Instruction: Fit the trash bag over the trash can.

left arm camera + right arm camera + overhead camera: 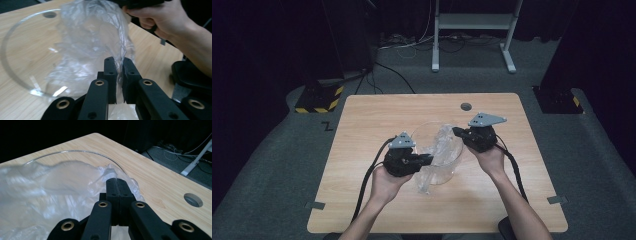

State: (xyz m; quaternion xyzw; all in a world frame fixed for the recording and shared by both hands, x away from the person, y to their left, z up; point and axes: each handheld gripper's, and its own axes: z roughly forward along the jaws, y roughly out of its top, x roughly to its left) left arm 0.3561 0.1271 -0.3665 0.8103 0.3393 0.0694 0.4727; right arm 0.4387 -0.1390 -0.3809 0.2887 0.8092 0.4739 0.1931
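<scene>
At a light wooden table (362,150), a person works a clear plastic bag (438,150) over a clear glass bowl (424,131) with a hand-held gripper in each hand. In the high view the bowl sits near the table's centre, and the crumpled bag drapes across its rim from about 1 o'clock down past 6 o'clock, where its lower end spills onto the wood.

The left gripper (428,160) comes in at the bowl's 8 o'clock, resting in the person's left hand (384,182). In the left gripper view (119,65), its jaws stand almost together with a sheet of the bag's film running down the narrow slot between them: they are clamped on the plastic. The bowl's rim arcs away at 9 to 10 o'clock of that view, and the other hand shows at 1 o'clock, above the bag.

The right gripper (456,131) sits at the bowl's 2 o'clock, gripped by the right hand (490,159). In the right gripper view (117,181), the jaws are pressed tight together on a bunched edge of the bag, which peeks out white just past their tips. The film spreads away toward 9 o'clock over the bowl, and a round cable hole (193,200) lies in the tabletop at 3 o'clock.
</scene>
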